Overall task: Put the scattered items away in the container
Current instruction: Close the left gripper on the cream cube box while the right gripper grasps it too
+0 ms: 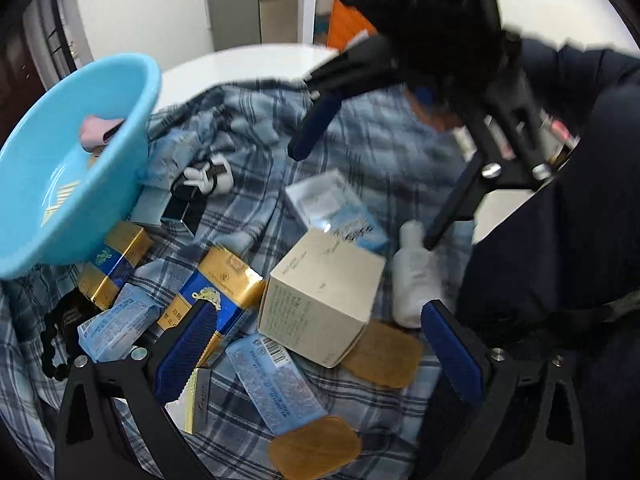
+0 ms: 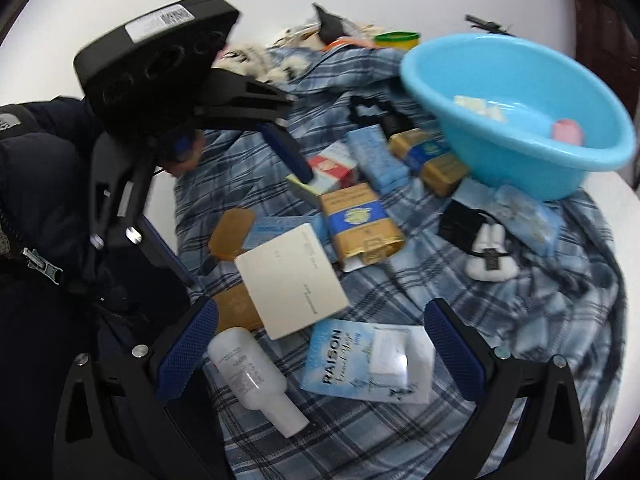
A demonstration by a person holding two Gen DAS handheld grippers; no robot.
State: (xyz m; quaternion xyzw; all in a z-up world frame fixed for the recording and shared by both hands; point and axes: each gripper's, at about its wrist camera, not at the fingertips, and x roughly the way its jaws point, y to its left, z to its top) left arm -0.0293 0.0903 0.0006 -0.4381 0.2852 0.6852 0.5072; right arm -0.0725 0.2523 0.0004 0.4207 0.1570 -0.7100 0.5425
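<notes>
While both grippers hang spread and empty over the plaid cloth (image 2: 460, 280), the blue basin (image 2: 516, 116) sits at its far edge; a white box (image 2: 292, 284) and white bottle (image 2: 252, 380) crowd the right gripper (image 2: 320, 356). The left gripper (image 1: 320, 344) hangs above gold-blue packs (image 1: 224, 280).

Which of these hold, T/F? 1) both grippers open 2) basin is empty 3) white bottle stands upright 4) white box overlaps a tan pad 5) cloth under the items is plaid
1) Left gripper and right gripper are open: true.
2) The blue basin is empty: false, a pink item and something pale lie inside.
3) The white bottle stands upright: false, it lies on its side.
4) The white box overlaps a tan pad: true.
5) The cloth is blue plaid: true.
</notes>
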